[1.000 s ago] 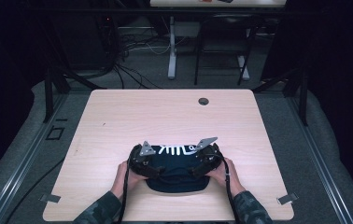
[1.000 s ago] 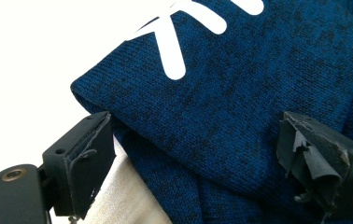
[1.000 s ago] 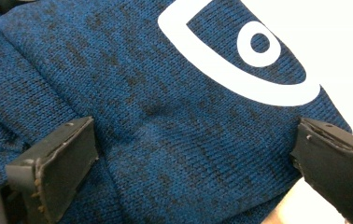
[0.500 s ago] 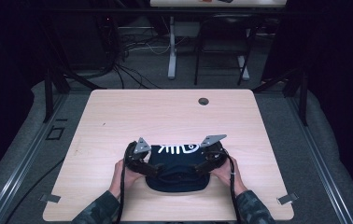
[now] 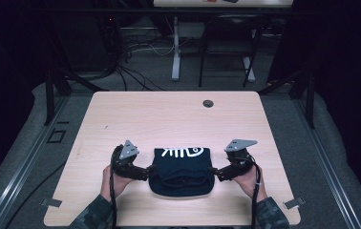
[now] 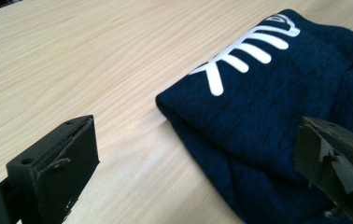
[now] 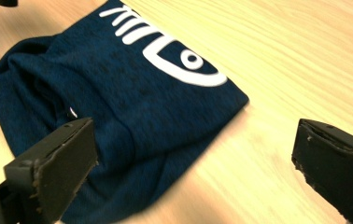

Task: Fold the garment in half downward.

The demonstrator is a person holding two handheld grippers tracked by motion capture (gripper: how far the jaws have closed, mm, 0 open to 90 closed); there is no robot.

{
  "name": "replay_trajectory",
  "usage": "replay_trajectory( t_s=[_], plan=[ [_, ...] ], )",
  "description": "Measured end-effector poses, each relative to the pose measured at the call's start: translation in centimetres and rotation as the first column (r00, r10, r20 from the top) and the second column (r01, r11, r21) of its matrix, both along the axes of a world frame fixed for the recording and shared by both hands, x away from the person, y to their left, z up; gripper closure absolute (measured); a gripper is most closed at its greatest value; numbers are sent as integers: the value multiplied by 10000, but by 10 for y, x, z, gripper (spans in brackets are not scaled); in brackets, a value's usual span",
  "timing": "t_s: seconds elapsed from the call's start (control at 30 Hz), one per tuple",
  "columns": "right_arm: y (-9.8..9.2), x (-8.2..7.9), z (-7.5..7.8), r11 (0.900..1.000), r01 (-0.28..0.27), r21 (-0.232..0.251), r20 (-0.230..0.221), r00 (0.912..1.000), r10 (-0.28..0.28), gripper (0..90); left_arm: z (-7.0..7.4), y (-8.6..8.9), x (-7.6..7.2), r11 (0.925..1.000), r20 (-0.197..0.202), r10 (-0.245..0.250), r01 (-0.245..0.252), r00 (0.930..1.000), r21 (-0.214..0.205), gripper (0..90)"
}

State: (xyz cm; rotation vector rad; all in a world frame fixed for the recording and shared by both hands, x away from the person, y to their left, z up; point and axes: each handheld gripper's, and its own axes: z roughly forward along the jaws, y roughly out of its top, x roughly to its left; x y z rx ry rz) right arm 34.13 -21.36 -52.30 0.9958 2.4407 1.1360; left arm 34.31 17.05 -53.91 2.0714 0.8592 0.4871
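Both tools have drawn apart since a second ago, when they sat close together over the folded cloth; now each rests at one side of it. On the light wooden worktop, the folded dark navy fabric garment with a white fish-skeleton print lies near the front edge, about midway across, its printed side up and the print toward the far edge. The left tool sits just beside the garment's left edge, held by the person's left hand; in the left gripper view its jaws are spread wide, one over bare wood, the other over the cloth, with nothing pinched between them. The right tool, in the right hand, sits at the garment's right edge; in the right gripper view its jaws are likewise spread, one above the fabric, one above bare wood. A small dark round hole sits near the worktop's far edge, well apart from the garment.
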Motion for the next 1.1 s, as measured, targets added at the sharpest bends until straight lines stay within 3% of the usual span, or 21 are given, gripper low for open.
replay_trajectory(
  t_s=[0.47,0.53,0.67,0.8,0.87,0.97,1.03,1.1],
  plan=[
    [-37,-17,-21,9956,872,-350,-519,9947,-889,0,-16,27,-5,9983,-438,527,-515,9976,283,2],
    [-41,-17,-27,9938,961,-567,-596,9933,-995,0,-20,31,-4,9976,-621,612,-590,9962,369,2],
    [-49,-15,-41,9913,1211,-518,-858,9884,-1252,0,-32,35,3,9963,-926,628,-570,9937,641,2],
    [-53,-13,-52,9856,1364,-999,-1019,9840,-1465,0,-40,37,10,9967,-1435,638,-558,9876,592,1],
    [-55,-12,-57,9833,1409,-1149,-1137,9815,-1540,0,-42,38,11,9961,-1478,681,-589,9867,657,1],
    [-56,-11,-59,9828,1497,-1080,-1033,9816,-1608,0,-44,39,13,9960,-1503,706,-615,9861,645,1],
    [-56,-11,-60,9781,1502,-1443,-817,9832,-1631,0,-46,39,15,9956,-1601,718,-610,9845,711,1],
    [-56,-12,-61,9792,1560,-1298,-660,9840,-1655,0,-49,40,17,9949,-1689,773,-650,9826,773,0]
  ],
)
